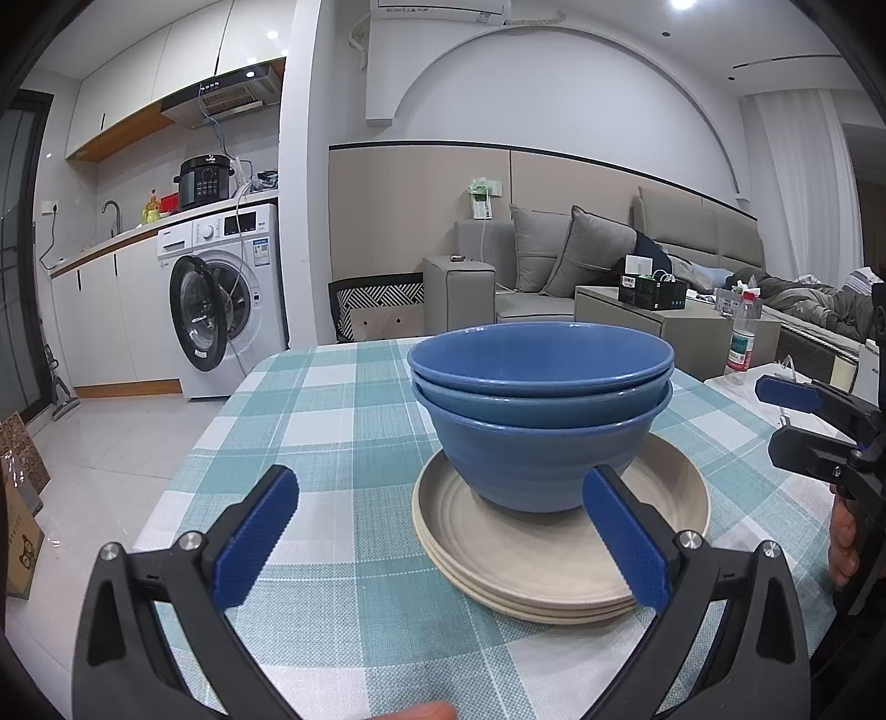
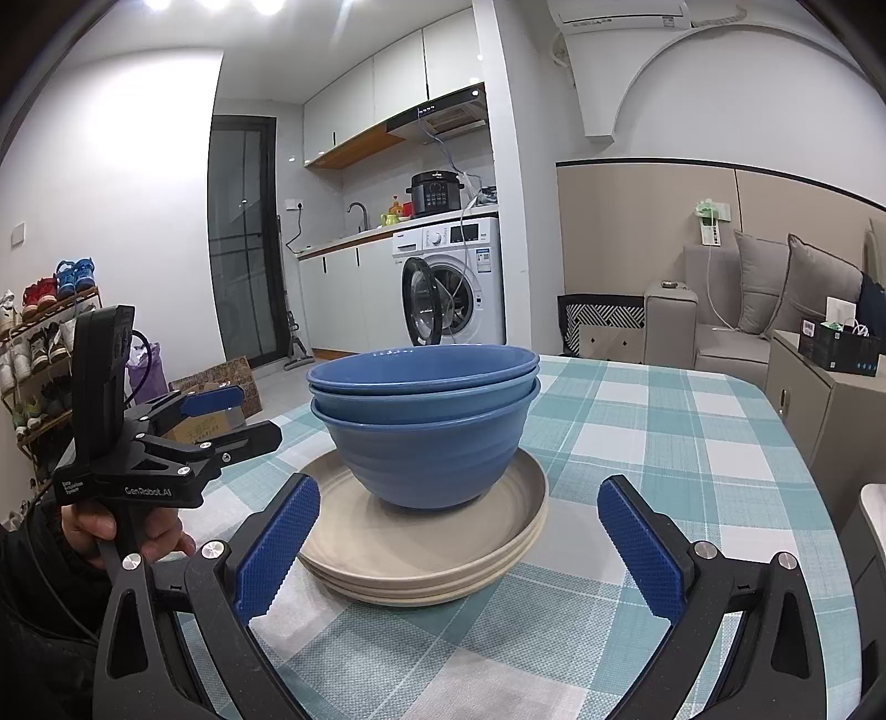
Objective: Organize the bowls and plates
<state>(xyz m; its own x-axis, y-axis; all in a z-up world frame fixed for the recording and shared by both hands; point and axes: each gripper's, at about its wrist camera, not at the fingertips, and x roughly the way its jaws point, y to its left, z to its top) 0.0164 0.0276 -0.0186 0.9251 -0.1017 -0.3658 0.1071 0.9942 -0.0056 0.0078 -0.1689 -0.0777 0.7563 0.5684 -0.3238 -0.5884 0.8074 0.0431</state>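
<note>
Three nested blue ceramic bowls (image 1: 540, 421) are seen stacked upright on a pile of beige round plates (image 1: 559, 559), set on the teal-and-white checked tablecloth (image 1: 332, 443) — roughly mid-table. The left gripper (image 1: 440, 545) is held just before the plates, jaws spread wide apart and empty; the right gripper (image 2: 457, 548) likewise. Beyond, a white washing machine (image 2: 451, 277) with its door ajar and a grey sofa (image 1: 554, 266) are shown.

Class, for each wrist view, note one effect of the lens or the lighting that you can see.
Left wrist view: fisheye bends the wall arch; dark vignette at the corners; a ceiling light blows out. Right wrist view: three ceiling lights glare white on the wall; the tablecloth edge curves; the blue bowls stay sharp.
</note>
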